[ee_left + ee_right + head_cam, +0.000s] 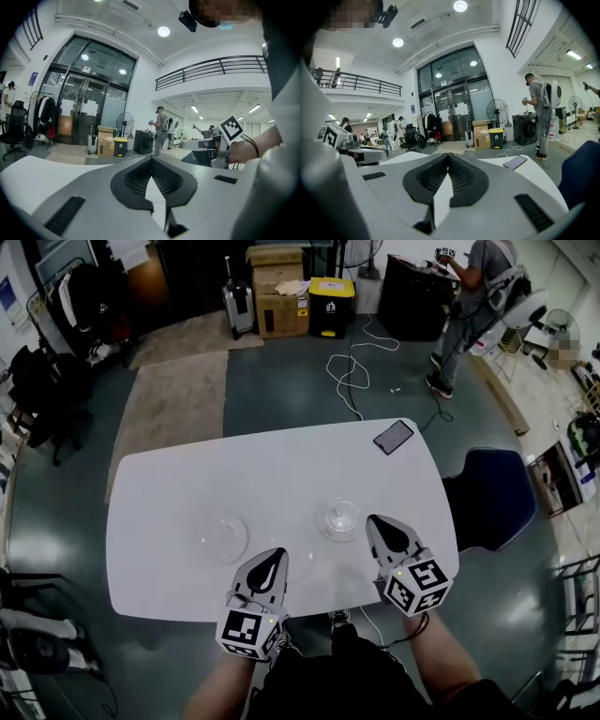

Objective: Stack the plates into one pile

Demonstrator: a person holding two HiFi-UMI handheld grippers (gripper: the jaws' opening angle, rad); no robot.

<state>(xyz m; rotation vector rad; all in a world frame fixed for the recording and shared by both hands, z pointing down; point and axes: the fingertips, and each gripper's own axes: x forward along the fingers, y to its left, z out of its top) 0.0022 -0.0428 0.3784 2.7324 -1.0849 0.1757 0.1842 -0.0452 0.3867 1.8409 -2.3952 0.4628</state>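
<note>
Two clear glass plates lie on the white table [187, 474] in the head view, one at the left [222, 537] and one at the right [338, 517] that looks deeper or doubled. My left gripper [278, 554] sits just right of the left plate, near the table's front edge. My right gripper [372, 520] points at the right plate's near right side. Both grippers are shut with nothing between the pads [152, 161] [449, 157]. Neither gripper view shows the plates; the jaws' bodies hide them.
A dark phone [394, 437] lies at the table's far right corner and shows in the right gripper view [514, 162]. A blue chair [492, 498] stands right of the table. Boxes and a yellow-lidded bin [331, 306] stand far back. A person [473, 296] stands at the far right.
</note>
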